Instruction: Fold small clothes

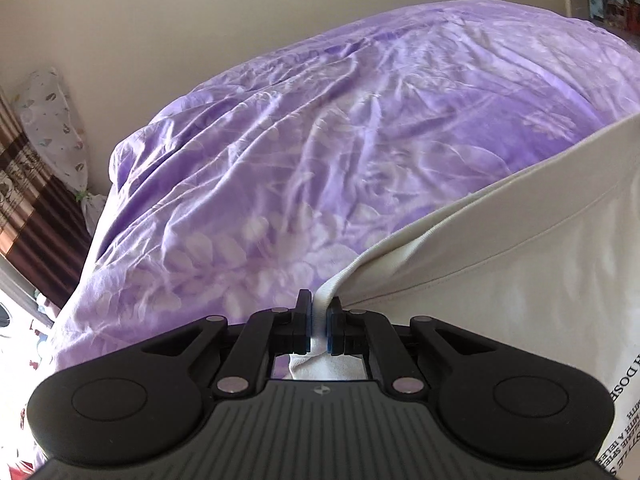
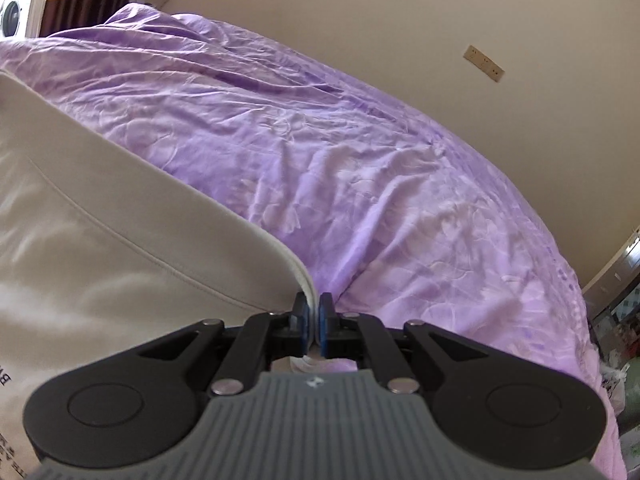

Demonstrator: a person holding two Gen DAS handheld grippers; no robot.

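Observation:
A cream white garment (image 1: 520,256) with black printed lettering is stretched taut between my two grippers over a bed. My left gripper (image 1: 319,312) is shut on one corner of its hemmed edge, and the cloth runs off to the right in the left wrist view. In the right wrist view the same white garment (image 2: 120,248) spreads to the left, with my right gripper (image 2: 315,312) shut on its other corner. A stitched hem line runs along the cloth near its upper edge. The lower part of the garment is hidden behind the gripper bodies.
A wrinkled purple floral bedspread (image 1: 304,152) covers the bed below and ahead. A beige wall (image 2: 400,20) with a socket plate (image 2: 483,63) stands behind it. Striped curtains (image 1: 28,184), a patterned pillow (image 1: 52,120) and a washing machine (image 2: 16,12) are at the far side.

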